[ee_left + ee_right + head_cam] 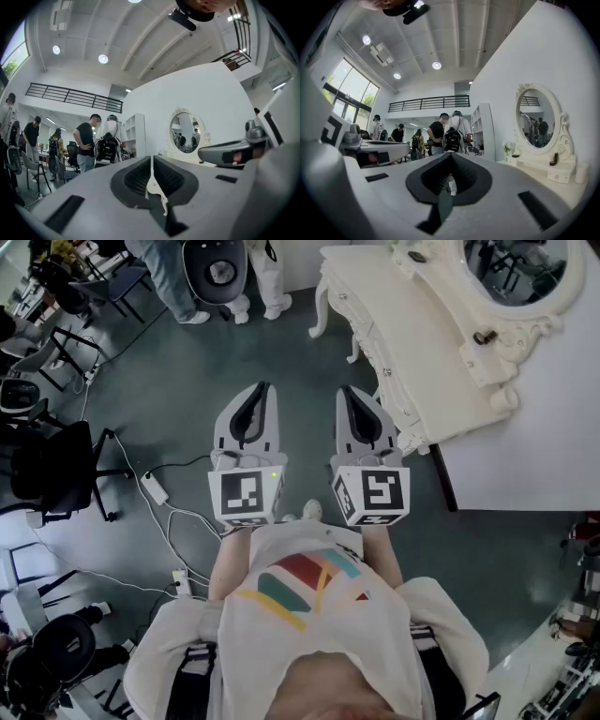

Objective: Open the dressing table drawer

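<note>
You've got both grippers out in front of you, side by side and pretty much level, over the grey floor [178, 399]. The left gripper [256, 397] is clamped down with its jaws pressed together and nothing between them. The right gripper [353, 399] is the same: jaws closed tight, empty. Neither one is touching anything.

The dressing table [412, 343] is the cream one up ahead and off to your right, pushed against the white wall [534, 437], with the oval mirror [511, 268] on top. Its front edge runs just beside your right gripper's tip but stays clear of it. The drawer [380, 362] is in that front face. From the head view it looks flush with the table, though the angle is steep and I can't make out its handle for sure. The right gripper view has the table low on its right side, not straight ahead of the jaws.

A few people [450, 131] stand further down the room, and cables [159, 493] lie on the floor to your left.
</note>
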A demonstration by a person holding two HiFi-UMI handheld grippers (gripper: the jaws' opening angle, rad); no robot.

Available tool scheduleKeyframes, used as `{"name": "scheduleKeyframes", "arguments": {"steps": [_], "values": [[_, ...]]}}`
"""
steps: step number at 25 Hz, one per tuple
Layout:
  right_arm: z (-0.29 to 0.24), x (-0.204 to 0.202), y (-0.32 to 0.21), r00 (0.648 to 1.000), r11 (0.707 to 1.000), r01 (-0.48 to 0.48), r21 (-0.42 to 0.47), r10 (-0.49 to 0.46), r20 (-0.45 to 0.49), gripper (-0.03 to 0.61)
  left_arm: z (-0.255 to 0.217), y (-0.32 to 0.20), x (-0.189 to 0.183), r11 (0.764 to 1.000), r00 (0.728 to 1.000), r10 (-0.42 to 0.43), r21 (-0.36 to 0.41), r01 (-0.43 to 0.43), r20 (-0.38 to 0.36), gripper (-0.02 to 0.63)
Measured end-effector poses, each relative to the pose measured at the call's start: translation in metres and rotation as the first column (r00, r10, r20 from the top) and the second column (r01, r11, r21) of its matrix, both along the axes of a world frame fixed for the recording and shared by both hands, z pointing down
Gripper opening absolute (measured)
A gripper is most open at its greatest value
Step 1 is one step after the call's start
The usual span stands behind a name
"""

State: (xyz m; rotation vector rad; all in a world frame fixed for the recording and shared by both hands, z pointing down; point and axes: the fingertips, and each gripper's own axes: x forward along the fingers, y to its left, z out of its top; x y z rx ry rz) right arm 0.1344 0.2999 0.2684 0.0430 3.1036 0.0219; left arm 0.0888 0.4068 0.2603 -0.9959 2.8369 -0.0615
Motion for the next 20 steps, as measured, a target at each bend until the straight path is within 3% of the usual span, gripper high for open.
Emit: {"name": "scheduleKeyframes", "arguments": {"steps": [12, 20], "values": [[0.003, -0.009, -0.009, 1.0, 1.0, 0.008, 0.016, -0.008, -0.002, 0.0, -0.001, -0.01, -0.012, 1.0, 0.999, 0.009, 0.023, -0.008, -0.042, 0.018], [0.004, -0.009, -0.037, 0.999, 0.999, -0.009, -0.044, 0.01, 0.036, 0.0, 0.003, -0.034, -0.017, 0.999, 0.998, 0.036, 0.031, -0.035, -0.045, 0.018]]}}
